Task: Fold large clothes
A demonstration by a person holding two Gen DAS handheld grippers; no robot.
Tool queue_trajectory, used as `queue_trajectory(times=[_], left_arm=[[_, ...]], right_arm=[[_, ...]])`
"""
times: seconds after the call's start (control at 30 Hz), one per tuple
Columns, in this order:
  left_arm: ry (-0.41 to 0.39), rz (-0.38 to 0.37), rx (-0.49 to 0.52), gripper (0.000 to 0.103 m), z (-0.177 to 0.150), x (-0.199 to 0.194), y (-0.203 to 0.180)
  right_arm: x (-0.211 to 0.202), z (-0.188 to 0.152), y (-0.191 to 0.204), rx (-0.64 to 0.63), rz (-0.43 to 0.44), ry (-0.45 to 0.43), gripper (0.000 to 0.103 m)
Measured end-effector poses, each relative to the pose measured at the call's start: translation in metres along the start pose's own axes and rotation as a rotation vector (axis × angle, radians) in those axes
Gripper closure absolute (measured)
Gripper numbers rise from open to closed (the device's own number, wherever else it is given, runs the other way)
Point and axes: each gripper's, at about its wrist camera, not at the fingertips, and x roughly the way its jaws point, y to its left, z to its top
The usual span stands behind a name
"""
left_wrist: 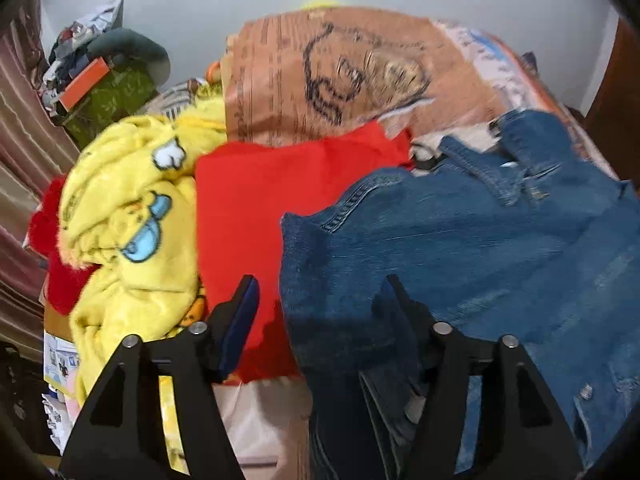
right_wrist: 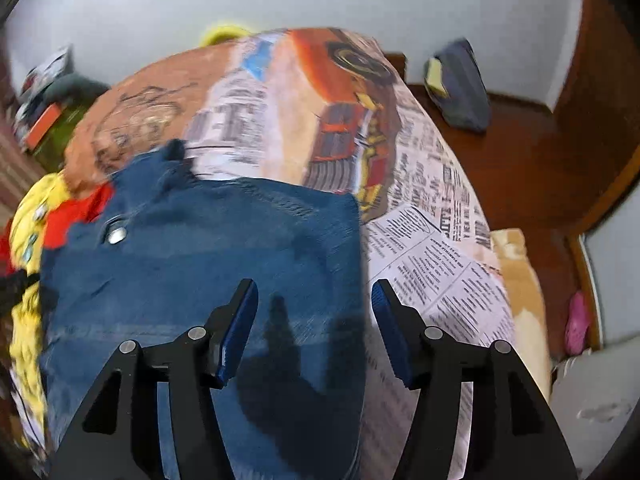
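Left wrist view, from left to right. At the left edge hangs a striped brown curtain [left_wrist: 20, 152]; at upper left a green box [left_wrist: 108, 96] carries an orange item and loose clutter. Below it lies a yellow fleece garment [left_wrist: 132, 216] printed with cartoon faces, with a red fuzzy cloth [left_wrist: 52, 240] at its left edge. At centre a red garment [left_wrist: 272, 200] lies flat, partly under the yellow fleece and under the denim jacket [left_wrist: 480, 248], which fills the right half of the frame with its collar toward the upper right. Behind these, at top centre, a brown printed bedcover [left_wrist: 320, 72] spreads away from the camera. The left gripper [left_wrist: 320, 292] occupies the lower centre with its fingers spread wide and nothing between them; its left pad is over the red garment, its right pad over the jacket's left edge, contact not discernible.

Right wrist view, from left to right. The yellow fleece and red garment appear at the left edge; the denim jacket [right_wrist: 208, 272] fills the lower centre, a metal button near its upper left. The right gripper [right_wrist: 314, 292] is wide open and empty, straddling the jacket's right edge. To the right lies the newspaper-print part of the bedcover [right_wrist: 432, 264], then wooden floor [right_wrist: 520, 168] with a grey bag [right_wrist: 460, 88] at upper right.
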Motion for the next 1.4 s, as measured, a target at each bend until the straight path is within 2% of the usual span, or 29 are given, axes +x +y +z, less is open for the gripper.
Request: queue_trajectory(times=[0.03,0.1,0.13,0.23,0.3,0.43,0.63,0.7,0.77,0.93,1.0,1.07,1.17,1.27,1.33,1.4], left_arm=[[-0.018,-0.009,0.003,0.035,-0.001,-0.012,-0.001],[-0.048,-0.033,0.011,0.034,-0.005,-0.033,-0.005],[-0.062,-0.045,0.016,0.034,-0.007,-0.045,-0.006],[-0.107,-0.07,0.026,0.029,-0.015,-0.079,-0.009],[-0.139,-0.082,0.031,0.02,-0.022,-0.1,-0.009],[-0.19,-0.114,0.049,0.016,-0.041,-0.137,-0.011],[-0.214,-0.161,0.077,0.009,-0.077,-0.17,-0.011],[-0.188,-0.191,0.071,0.007,-0.092,-0.17,-0.008],[-0.122,-0.229,0.058,0.007,-0.106,-0.162,-0.004],[0.028,-0.221,0.04,0.007,-0.145,-0.13,0.008],[0.087,-0.251,0.004,0.007,-0.161,-0.115,0.015],[0.145,-0.285,-0.035,0.007,-0.18,-0.099,0.022],[0.221,-0.306,-0.054,0.007,-0.201,-0.076,0.023],[0.278,-0.326,-0.068,0.007,-0.216,-0.059,0.024],[0.307,-0.362,-0.085,0.008,-0.222,-0.052,0.023],[0.336,-0.399,-0.103,0.01,-0.227,-0.044,0.02]], right_arm=[[-0.011,-0.004,0.004,-0.015,0.009,-0.015,0.046],[-0.031,-0.01,0.012,-0.03,0.023,-0.041,0.036],[-0.041,-0.013,0.016,-0.036,0.031,-0.057,0.035],[-0.071,-0.024,0.026,-0.065,0.045,-0.107,0.034],[-0.088,-0.032,0.033,-0.082,0.05,-0.129,0.034],[-0.118,-0.049,0.043,-0.105,0.07,-0.176,0.033],[-0.132,-0.075,0.045,-0.097,0.098,-0.182,0.032],[-0.133,-0.085,0.042,-0.088,0.078,-0.177,0.032],[-0.13,-0.096,0.036,-0.067,0.064,-0.157,0.032],[-0.121,-0.121,0.021,-0.033,-0.012,-0.08,0.032],[-0.115,-0.133,0.014,-0.02,-0.035,-0.048,0.032],[-0.104,-0.145,0.005,0.003,-0.023,0.008,0.032],[-0.088,-0.164,-0.009,0.07,0.044,0.095,0.032],[-0.071,-0.184,-0.016,0.111,0.054,0.167,0.032],[-0.065,-0.193,-0.016,0.111,0.071,0.191,0.032],[-0.064,-0.199,-0.014,0.098,0.072,0.173,0.031]])
